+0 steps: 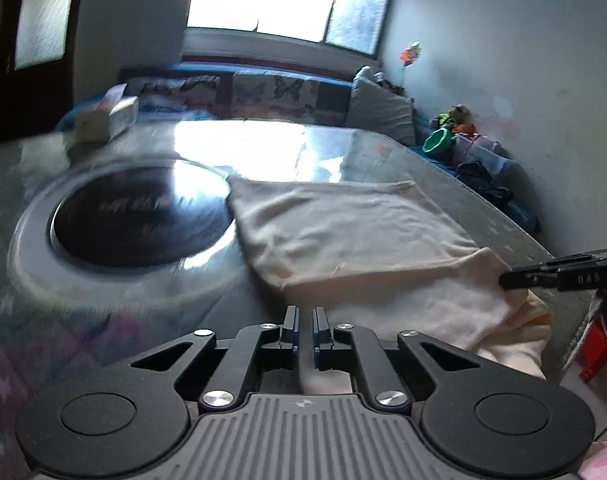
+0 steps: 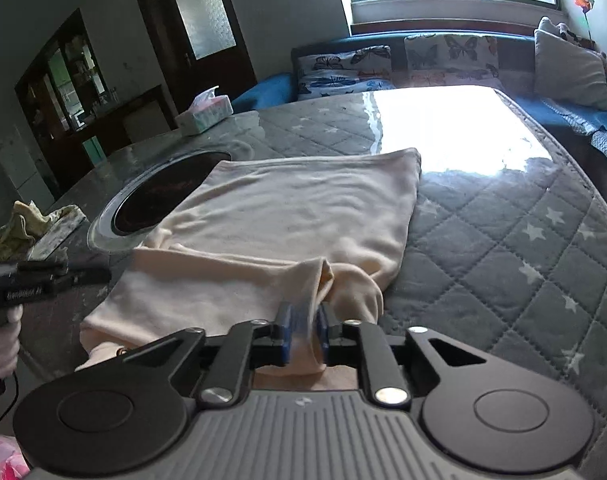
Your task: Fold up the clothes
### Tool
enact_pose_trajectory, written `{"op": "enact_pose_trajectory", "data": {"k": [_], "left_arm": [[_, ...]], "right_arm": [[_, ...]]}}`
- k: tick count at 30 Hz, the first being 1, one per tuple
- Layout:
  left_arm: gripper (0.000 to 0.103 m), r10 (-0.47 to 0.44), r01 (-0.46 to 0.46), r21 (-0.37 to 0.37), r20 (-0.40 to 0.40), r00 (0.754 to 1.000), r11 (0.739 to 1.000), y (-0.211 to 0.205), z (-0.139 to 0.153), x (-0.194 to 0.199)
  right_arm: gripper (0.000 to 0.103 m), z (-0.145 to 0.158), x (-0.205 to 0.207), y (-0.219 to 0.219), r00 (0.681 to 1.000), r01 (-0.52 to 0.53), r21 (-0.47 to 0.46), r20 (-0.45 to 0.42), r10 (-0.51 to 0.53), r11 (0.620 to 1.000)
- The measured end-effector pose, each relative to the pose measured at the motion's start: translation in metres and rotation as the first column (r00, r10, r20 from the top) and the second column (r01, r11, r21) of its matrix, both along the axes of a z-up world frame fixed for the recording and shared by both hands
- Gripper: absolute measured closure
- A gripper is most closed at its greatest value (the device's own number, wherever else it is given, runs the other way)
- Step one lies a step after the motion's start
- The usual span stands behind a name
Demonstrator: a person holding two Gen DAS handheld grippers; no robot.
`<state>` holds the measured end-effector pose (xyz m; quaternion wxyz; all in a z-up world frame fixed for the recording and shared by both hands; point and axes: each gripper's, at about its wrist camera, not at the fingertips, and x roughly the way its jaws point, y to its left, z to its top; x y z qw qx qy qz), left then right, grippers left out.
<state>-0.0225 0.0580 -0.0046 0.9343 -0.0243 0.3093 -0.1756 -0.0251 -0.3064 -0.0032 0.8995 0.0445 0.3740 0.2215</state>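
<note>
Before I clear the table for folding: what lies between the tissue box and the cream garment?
In the right wrist view, the round dark hob lies between the tissue box and the cream garment, which overlaps its rim.

A cream garment (image 2: 287,220) lies partly folded on a worktop (image 2: 503,240) covered in grey star-quilted cloth. The right claw (image 2: 303,336) pinches the garment's near edge between its 2 blue pads (image 2: 283,332). The left claw (image 2: 43,276) reaches in from the left edge. A tissue box (image 2: 203,114) sits at the worktop's far side, beside a round dark inset (image 2: 159,200).
</note>
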Motion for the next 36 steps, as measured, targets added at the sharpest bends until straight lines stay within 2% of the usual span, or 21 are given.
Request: {"op": "enact_pose_trajectory", "data": {"k": [1, 2, 6, 9, 12, 13, 16, 20, 23, 27, 29, 34, 36], "left_arm": [[0.085, -0.008, 0.008, 0.018, 0.019, 1.0, 1.0, -0.004, 0.001, 0.003], [0.081, -0.021, 0.02, 0.029, 0.029, 0.999, 0.999, -0.007, 0.002, 0.007], [0.08, -0.087, 0.084, 0.056, 0.054, 0.995, 0.995, -0.017, 0.0, 0.021], [0.08, -0.14, 0.136, 0.072, 0.045, 0.989, 0.988, -0.019, -0.005, 0.032], [0.084, -0.18, 0.177, 0.083, 0.028, 0.983, 0.981, -0.018, -0.01, 0.04], [0.095, -0.193, 0.19, 0.087, 0.022, 0.981, 0.978, -0.018, -0.011, 0.042], [0.101, -0.208, 0.205, 0.104, 0.02, 0.978, 0.973, -0.014, -0.009, 0.044], [0.102, -0.186, 0.182, 0.127, 0.023, 0.982, 0.975, -0.008, -0.01, 0.047], [0.099, -0.205, 0.201, 0.101, 0.034, 0.978, 0.974, -0.005, -0.006, 0.045], [0.094, -0.237, 0.231, 0.119, 0.04, 0.971, 0.966, -0.01, -0.005, 0.046], [0.089, -0.249, 0.243, 0.128, 0.032, 0.968, 0.961, -0.013, -0.008, 0.049], [0.092, -0.269, 0.265, 0.137, 0.015, 0.963, 0.955, -0.016, -0.015, 0.057], [0.098, -0.281, 0.276, 0.147, 0.016, 0.96, 0.95, -0.016, -0.014, 0.057]], "right_arm": [[0.087, 0.0, -0.001, 0.0, 1.0, -0.003, -0.002, 0.0, 0.003, 1.0], [0.087, 0.0, -0.002, 0.0, 1.0, -0.006, -0.004, 0.0, 0.006, 1.0], [0.087, 0.001, -0.002, 0.001, 1.0, -0.01, -0.001, -0.001, 0.01, 1.0], [0.087, 0.001, -0.002, 0.003, 1.0, -0.028, -0.003, -0.008, 0.028, 1.0], [0.089, 0.005, -0.002, 0.006, 0.999, -0.045, -0.004, -0.007, 0.045, 0.999], [0.094, 0.007, -0.003, 0.006, 0.999, -0.05, 0.005, -0.006, 0.05, 0.999], [0.097, 0.017, -0.005, 0.006, 0.998, -0.063, 0.048, -0.004, 0.063, 0.997], [0.097, 0.017, -0.003, 0.005, 0.999, -0.043, 0.042, -0.001, 0.043, 0.998], [0.093, 0.011, 0.001, 0.002, 1.0, -0.013, 0.017, -0.017, 0.013, 1.0], [0.092, 0.01, 0.001, 0.0, 1.0, -0.009, -0.003, 0.005, 0.009, 1.0], [0.085, 0.01, 0.002, 0.001, 1.0, -0.011, -0.012, 0.012, 0.011, 1.0], [0.085, 0.002, 0.001, 0.004, 1.0, -0.019, -0.047, -0.005, 0.019, 0.999], [0.092, 0.001, -0.002, 0.004, 1.0, -0.027, -0.044, -0.008, 0.027, 0.999]]}}
